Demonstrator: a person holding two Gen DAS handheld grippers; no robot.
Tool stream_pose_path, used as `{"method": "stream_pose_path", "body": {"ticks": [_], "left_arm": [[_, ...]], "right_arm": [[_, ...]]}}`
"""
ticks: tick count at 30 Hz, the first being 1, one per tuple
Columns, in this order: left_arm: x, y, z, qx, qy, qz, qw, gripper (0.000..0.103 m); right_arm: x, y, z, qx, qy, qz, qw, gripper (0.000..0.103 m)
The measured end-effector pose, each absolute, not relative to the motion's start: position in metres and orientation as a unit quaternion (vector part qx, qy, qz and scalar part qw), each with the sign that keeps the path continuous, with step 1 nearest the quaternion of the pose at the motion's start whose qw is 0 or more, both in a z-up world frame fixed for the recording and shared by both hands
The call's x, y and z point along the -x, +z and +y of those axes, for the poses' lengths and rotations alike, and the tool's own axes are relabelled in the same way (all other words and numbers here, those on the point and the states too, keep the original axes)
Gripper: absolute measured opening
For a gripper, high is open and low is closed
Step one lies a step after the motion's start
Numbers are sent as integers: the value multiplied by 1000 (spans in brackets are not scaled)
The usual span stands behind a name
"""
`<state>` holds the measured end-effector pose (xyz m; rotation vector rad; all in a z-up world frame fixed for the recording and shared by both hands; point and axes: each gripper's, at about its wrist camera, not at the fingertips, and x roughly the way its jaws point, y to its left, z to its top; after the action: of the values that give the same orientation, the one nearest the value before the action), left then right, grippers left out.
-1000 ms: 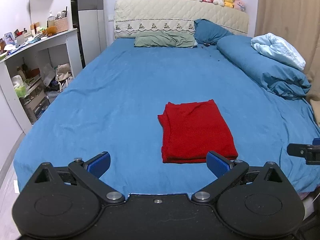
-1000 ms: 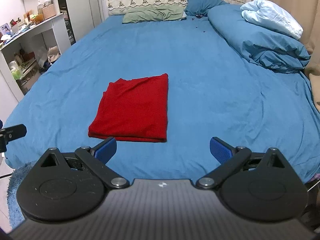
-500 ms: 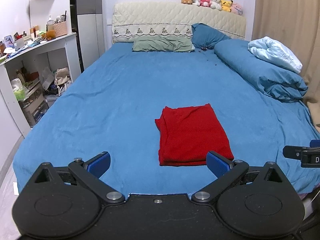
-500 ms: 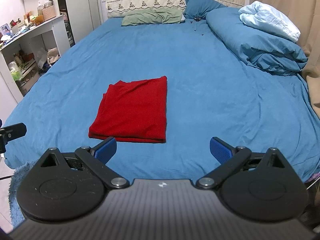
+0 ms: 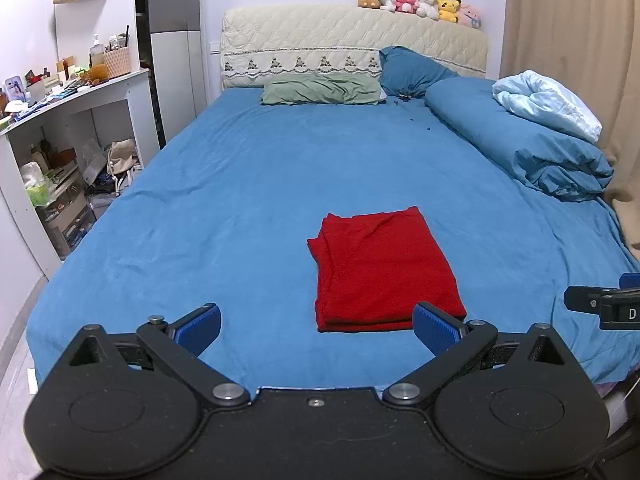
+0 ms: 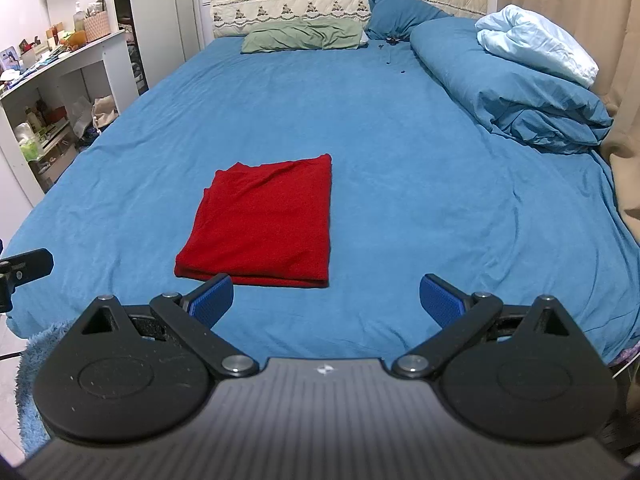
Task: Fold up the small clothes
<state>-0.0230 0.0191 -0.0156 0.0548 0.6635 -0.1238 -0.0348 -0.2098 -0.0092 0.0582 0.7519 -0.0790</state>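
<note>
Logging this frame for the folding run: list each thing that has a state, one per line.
red garment: folded into a flat rectangle, lying on the bed, untouched.
left gripper: open, empty, short of the garment.
right gripper: open, empty, short of the garment.
blue duvet: bunched along the bed's right side.
light blue blanket: crumpled on top of the duvet.
green pillow: lying flat at the headboard.

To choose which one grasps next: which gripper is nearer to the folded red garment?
Left, though only slightly. The left gripper faces the folded red garment almost squarely; the right gripper sits off its right side.
</note>
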Motion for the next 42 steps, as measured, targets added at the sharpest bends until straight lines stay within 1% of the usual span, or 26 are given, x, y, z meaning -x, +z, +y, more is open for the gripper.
{"method": "stream_pose_path", "body": {"ticks": [42], "left_arm": [[25,-14,17,-26,-53,320,946,103]], "right_arm": [[36,-8,-209,-26,-39,365,930,103]]}}
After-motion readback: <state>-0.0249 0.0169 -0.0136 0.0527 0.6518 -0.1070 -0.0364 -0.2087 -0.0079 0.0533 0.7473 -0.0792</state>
